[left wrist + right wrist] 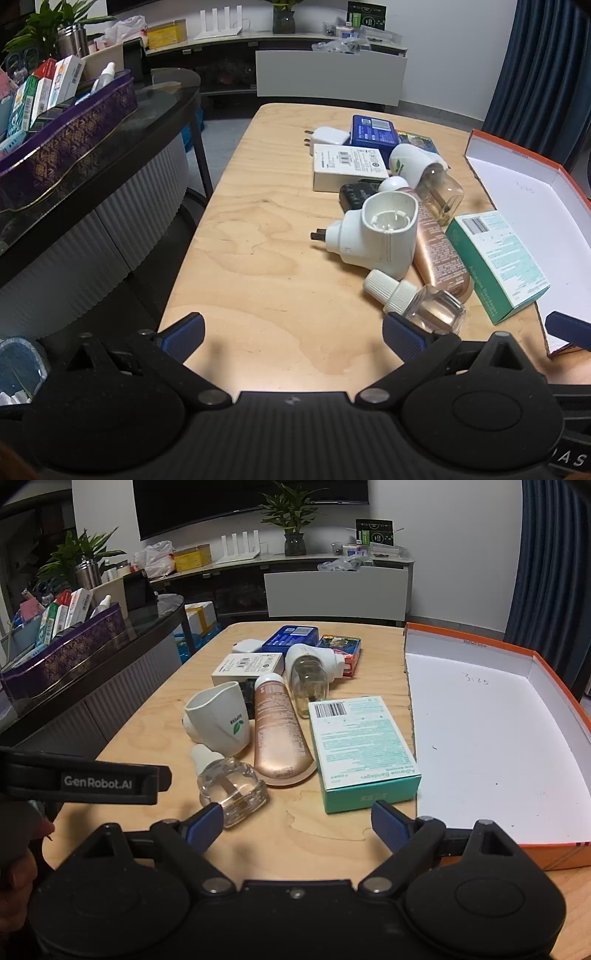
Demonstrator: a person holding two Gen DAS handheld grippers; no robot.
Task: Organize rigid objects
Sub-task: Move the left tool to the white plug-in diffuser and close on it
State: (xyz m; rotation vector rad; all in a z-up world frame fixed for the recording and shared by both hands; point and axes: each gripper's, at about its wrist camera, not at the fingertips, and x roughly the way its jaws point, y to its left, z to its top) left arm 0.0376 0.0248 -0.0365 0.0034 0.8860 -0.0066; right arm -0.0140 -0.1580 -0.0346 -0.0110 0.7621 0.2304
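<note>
The empty orange-rimmed box [491, 738] is lying just right of the right gripper [297, 825]; the teal carton [362, 749] and glass bottle [231, 790] are sitting just ahead. Both it and the left gripper [293, 336] are gaping empty, seemingly picking a first item; next, closing on one.

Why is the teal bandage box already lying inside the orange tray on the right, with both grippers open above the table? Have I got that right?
Not quite. The teal bandage box lies on the wooden table, just left of the orange tray, whose white floor holds nothing. The right wrist view shows it. The left gripper and right gripper are indeed both open.
</note>
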